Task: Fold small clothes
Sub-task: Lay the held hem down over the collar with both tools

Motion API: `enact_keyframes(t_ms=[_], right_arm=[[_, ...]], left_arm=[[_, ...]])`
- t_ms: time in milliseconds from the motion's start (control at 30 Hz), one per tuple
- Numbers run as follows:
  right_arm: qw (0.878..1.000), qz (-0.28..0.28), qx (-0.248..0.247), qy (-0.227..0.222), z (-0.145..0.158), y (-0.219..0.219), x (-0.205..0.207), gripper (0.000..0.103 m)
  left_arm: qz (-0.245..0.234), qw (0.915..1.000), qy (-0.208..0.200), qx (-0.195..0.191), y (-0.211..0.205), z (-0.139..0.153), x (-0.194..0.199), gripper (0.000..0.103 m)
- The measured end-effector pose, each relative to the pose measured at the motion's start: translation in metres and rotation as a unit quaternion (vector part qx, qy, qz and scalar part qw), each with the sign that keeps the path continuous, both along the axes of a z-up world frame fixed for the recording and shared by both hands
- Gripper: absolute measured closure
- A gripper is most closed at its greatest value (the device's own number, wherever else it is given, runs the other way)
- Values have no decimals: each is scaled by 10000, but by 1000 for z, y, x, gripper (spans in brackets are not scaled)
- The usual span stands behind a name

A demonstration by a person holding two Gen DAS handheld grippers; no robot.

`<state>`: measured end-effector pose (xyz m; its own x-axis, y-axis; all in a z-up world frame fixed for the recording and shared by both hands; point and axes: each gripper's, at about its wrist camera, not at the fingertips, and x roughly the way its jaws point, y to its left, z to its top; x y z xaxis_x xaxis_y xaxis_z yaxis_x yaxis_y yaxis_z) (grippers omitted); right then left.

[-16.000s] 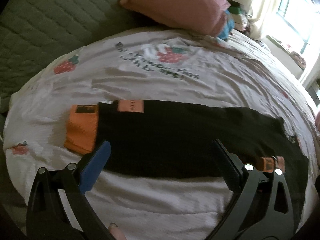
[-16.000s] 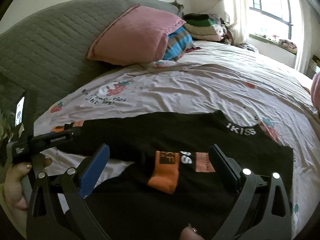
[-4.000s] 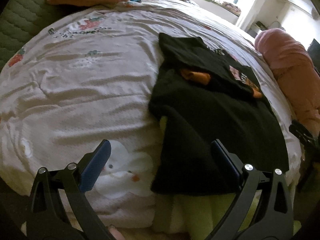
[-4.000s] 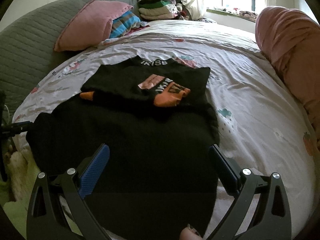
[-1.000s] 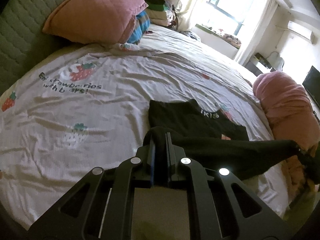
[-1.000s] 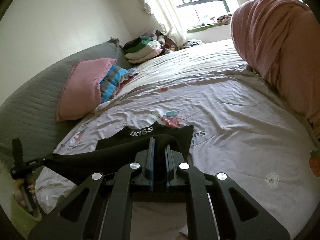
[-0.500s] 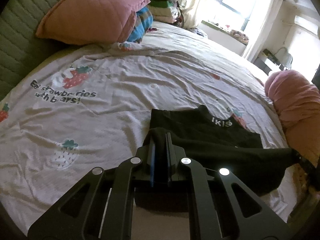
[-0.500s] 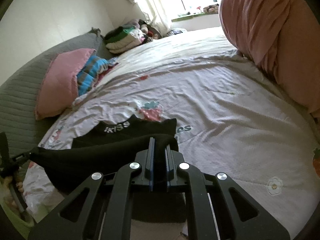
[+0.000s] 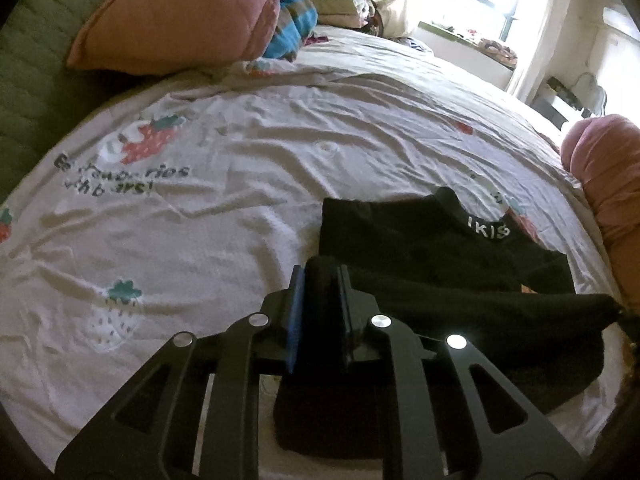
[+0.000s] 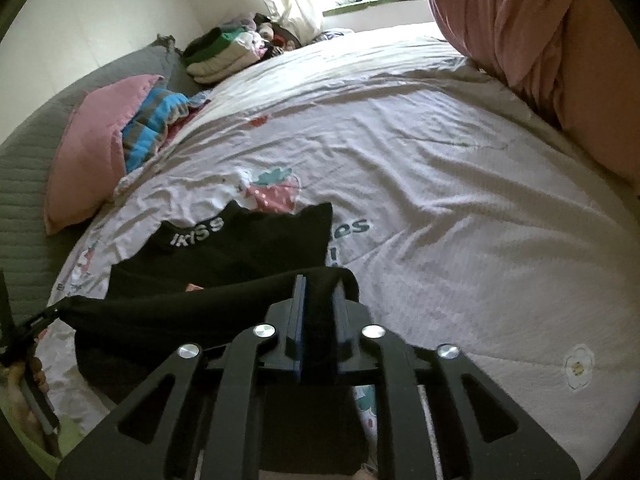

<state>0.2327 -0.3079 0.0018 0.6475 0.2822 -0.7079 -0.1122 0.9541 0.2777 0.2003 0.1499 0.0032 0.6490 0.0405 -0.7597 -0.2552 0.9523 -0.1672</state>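
A black sweater [image 9: 432, 248] with white collar lettering lies on the strawberry-print bed sheet [image 9: 240, 184]. My left gripper [image 9: 320, 276] is shut on one bottom corner of the sweater. My right gripper [image 10: 318, 286] is shut on the other bottom corner. The hem [image 10: 180, 312] stretches taut between them, held above the lower half of the sweater [image 10: 240, 248]. The collar end lies flat on the bed. The left gripper also shows at the left edge of the right wrist view [image 10: 12, 336].
A pink pillow [image 9: 180, 20] and a striped blue cloth [image 9: 292, 28] lie against the grey headboard [image 9: 24, 92]. A pink rolled quilt [image 10: 560, 52] lies on the right. Folded clothes [image 10: 224, 52] are stacked near the window.
Both grippers have carried the hem forward and lower toward the collar. The sweater's collar end looks nearer in both views.
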Motion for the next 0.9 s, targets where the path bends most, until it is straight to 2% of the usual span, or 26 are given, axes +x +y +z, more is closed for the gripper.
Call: enact_keyframes(t_ms=[33,133,267,367,467,533,700,833,900], right_arm=[[9999,-45,-88,-19,-1,0,-1,75],[9995,-104,-263,-112,-1,-1,-6,68],[9988,-9,-410,-277,2,1,-16,68],[9972,287,-579,-389,5,10,-29,68],[9940,680,-775,-354,2,24,-43,71],[9917,888,-890,-262,-6,31,-50,77],[9849,1088,-1346,34,-29,49,-46,79],[9824,1059,-1533,87,-40,58,-31,79],[9818,1048,-1583,42,-41,61,-23,79]], left_arm=[[18,10000,3,-8,1,-1,-1,92],[72,9999,-100,89,1,3,-8,85],[47,9990,-323,317,-5,14,-21,85],[-116,9985,-404,353,-14,18,-30,85],[-438,9982,-216,358,-28,11,-34,97],[-644,9970,12,434,-39,2,-32,97],[-905,9915,674,641,-54,-29,-15,97],[-947,9863,787,1096,-63,-42,-1,97],[-920,9860,803,1137,-62,-41,6,97]])
